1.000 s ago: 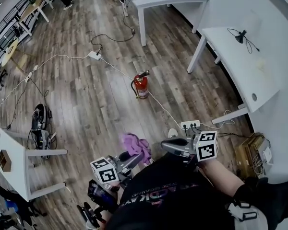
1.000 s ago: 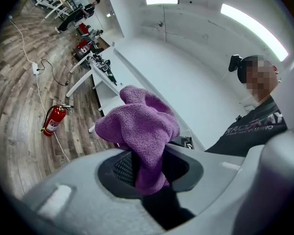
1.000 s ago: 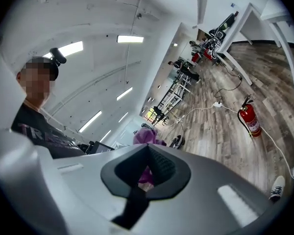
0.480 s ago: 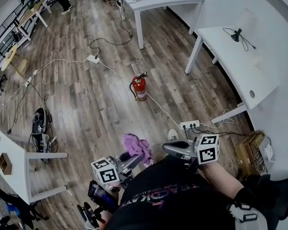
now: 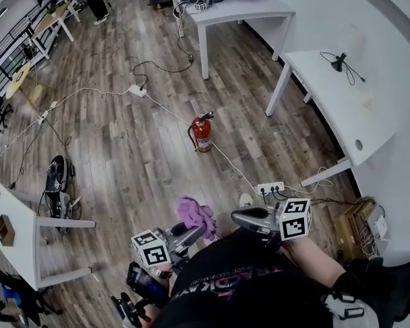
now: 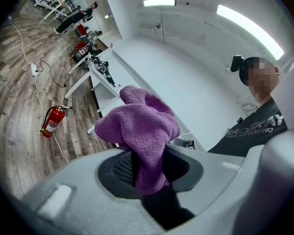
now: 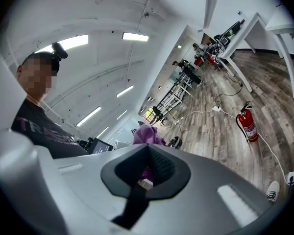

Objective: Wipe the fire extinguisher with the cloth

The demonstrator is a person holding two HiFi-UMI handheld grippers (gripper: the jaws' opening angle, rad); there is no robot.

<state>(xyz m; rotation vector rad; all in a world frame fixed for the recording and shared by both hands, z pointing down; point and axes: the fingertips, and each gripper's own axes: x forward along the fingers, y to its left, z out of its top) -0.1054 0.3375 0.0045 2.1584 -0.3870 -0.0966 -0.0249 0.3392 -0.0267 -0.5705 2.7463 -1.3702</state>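
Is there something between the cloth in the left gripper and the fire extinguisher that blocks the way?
Nothing visible does. Only bare floor lies between the cloth, held by the left gripper, and the extinguisher. A thin white cable runs from beside the extinguisher to the power strip, right of that path.

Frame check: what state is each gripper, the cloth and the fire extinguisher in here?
Left gripper: shut on the purple cloth.
Right gripper: shut, nothing held.
Purple cloth: bunched, clamped at its lower end, off the floor.
Fire extinguisher: upright on the wood floor, untouched, apart from both grippers.
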